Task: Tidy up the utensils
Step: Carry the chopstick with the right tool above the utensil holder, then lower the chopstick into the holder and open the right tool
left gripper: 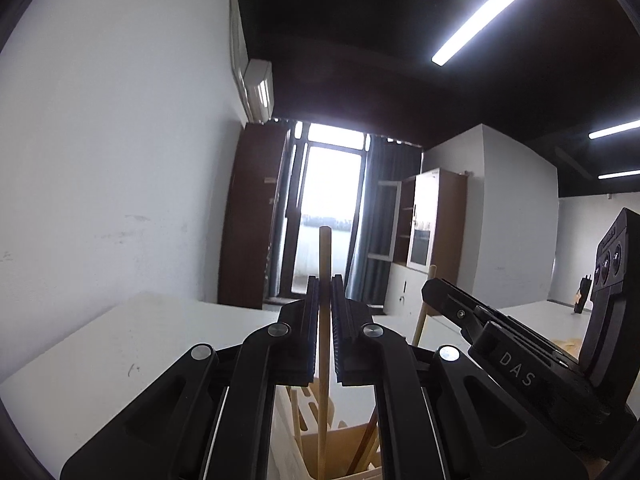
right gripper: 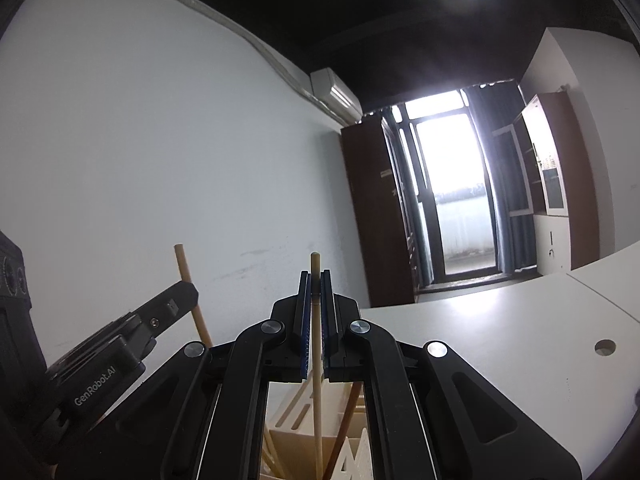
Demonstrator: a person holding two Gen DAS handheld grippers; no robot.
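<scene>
In the left wrist view my left gripper [left gripper: 325,282] is shut on an upright wooden chopstick [left gripper: 325,252], whose top sticks out above the pads. Its lower end reaches down into a wooden utensil holder [left gripper: 344,446] that has other sticks inside. To the right, my right gripper [left gripper: 432,290] grips a second chopstick [left gripper: 422,316]. In the right wrist view that right gripper [right gripper: 316,280] is shut on a pale upright chopstick [right gripper: 315,266] above the slotted holder [right gripper: 294,412]. The left gripper [right gripper: 188,294] shows at the left with its chopstick [right gripper: 184,266].
The holder stands on a white table [left gripper: 120,344] against a white wall. The tabletop [right gripper: 500,340] runs off to the right and has a round cable hole [right gripper: 605,347]. Brown cabinets [right gripper: 376,216] and a bright balcony door [left gripper: 328,216] lie beyond.
</scene>
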